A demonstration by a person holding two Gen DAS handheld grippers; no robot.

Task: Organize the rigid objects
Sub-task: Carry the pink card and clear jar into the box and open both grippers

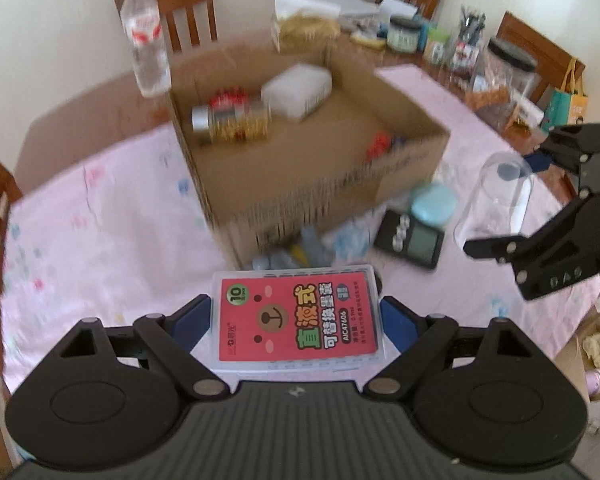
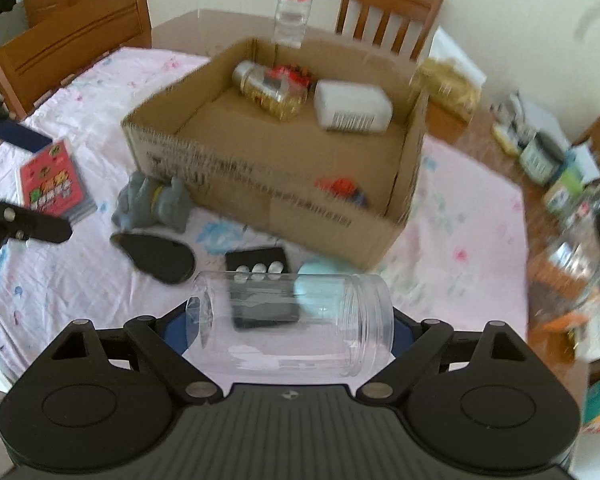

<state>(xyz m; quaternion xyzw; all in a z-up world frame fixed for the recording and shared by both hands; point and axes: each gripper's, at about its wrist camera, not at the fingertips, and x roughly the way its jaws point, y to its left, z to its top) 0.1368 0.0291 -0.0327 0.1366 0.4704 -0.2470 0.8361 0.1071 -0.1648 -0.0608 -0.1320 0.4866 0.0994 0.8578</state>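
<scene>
My left gripper (image 1: 296,320) is shut on a clear flat case with a red label (image 1: 298,316), held above the pink cloth in front of the cardboard box (image 1: 320,176). It also shows in the right wrist view (image 2: 52,178). My right gripper (image 2: 290,326) is shut on a clear plastic jar (image 2: 292,320), held sideways above the cloth; it shows at the right of the left wrist view (image 1: 496,196). The box (image 2: 276,196) holds a jar of yellow capsules (image 2: 272,88), a white box (image 2: 352,110) and a small red and blue item (image 2: 342,188).
On the cloth before the box lie a grey toy (image 2: 152,202), a black oval piece (image 2: 156,258), a black pocket scale (image 1: 412,238) and a light blue round tin (image 1: 434,204). A water bottle (image 1: 146,36) stands behind the box. Jars (image 1: 504,76) crowd the table's right side. Wooden chairs surround it.
</scene>
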